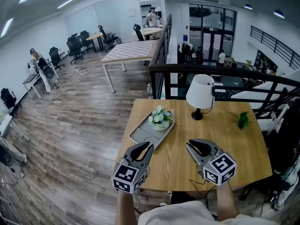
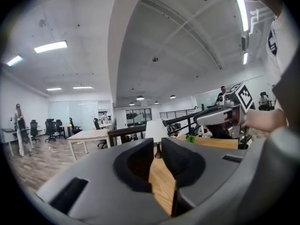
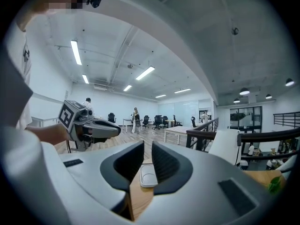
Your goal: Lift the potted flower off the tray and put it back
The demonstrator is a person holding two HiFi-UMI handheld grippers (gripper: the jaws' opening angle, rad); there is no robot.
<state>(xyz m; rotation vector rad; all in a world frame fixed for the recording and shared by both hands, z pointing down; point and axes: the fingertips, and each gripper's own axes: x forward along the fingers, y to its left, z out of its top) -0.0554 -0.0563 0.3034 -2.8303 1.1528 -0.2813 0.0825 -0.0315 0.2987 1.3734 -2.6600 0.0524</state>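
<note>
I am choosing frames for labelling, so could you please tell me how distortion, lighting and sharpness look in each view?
Head view: strong fisheye curving the railing, even ceiling light, potted flower and tray clear. Left gripper view: dark round vignette, ceiling strip lights blown out, jaws loom large. Right gripper view: same vignette and curved ceiling, mosaic patch at top left.

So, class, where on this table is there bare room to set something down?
The table is bare at near right, between lamp, green sprig and right gripper, and between it and the left gripper. The near end of the tray is free too. Crowded: the far side, where potted flower and lamp stand close.
</note>
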